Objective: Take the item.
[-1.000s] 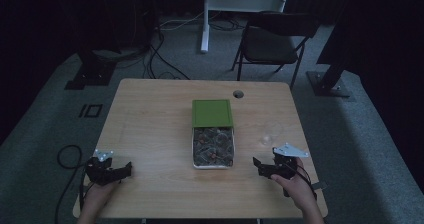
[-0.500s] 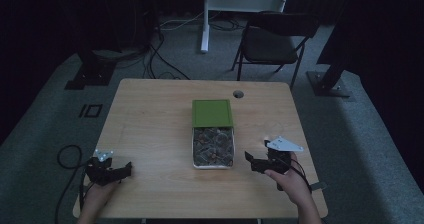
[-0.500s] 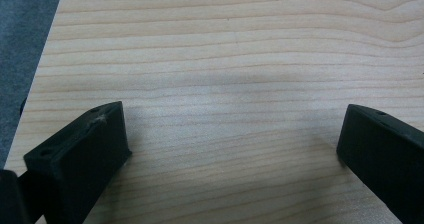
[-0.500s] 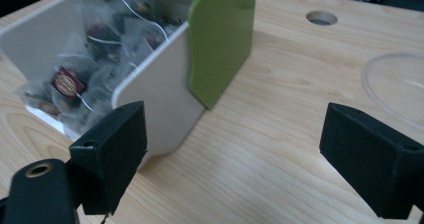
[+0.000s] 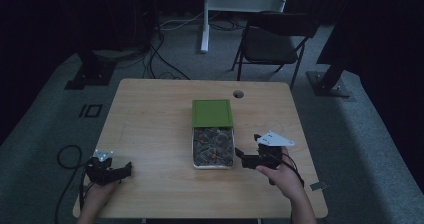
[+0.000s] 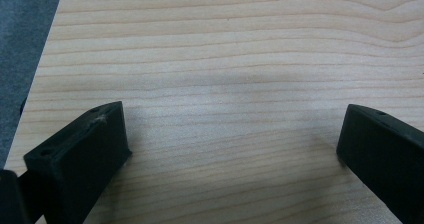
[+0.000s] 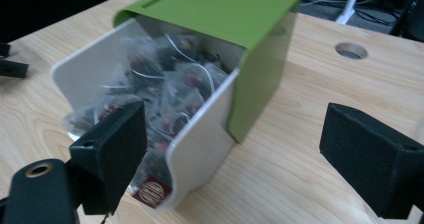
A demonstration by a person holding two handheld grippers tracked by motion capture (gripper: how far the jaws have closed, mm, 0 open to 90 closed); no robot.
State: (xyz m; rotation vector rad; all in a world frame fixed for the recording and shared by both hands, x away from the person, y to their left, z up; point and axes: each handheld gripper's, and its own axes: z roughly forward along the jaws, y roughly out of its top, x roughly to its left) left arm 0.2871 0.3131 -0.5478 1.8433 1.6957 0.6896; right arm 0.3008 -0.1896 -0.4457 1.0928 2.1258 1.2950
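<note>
A white box [image 5: 196, 149] full of tea bags [image 5: 213, 146] lies in the middle of the wooden table [image 5: 150, 119]. Its green lid [image 5: 212, 113] is slid back over the far half. My right gripper [image 5: 241, 157] is open just right of the box's near end, jaws pointing at it. In the right gripper view the box's white wall [image 7: 200, 149] and green lid [image 7: 215, 9] stand between the spread jaws of the right gripper [image 7: 232, 129], with tea bags [image 7: 165, 84] showing inside. My left gripper [image 5: 125, 169] rests open at the table's near left, and the left gripper [image 6: 230, 124] has bare wood between its jaws.
A round cable hole [image 5: 238, 93] sits near the table's far edge. Beyond the table are a dark folding chair [image 5: 272, 39], a white stand leg [image 5: 205, 19] and floor cables [image 5: 160, 59]. A cable loop [image 5: 67, 156] lies on the floor by the left gripper.
My right gripper has moved left and slightly forward, closing on the right side of the box. The left gripper has stayed in place.
</note>
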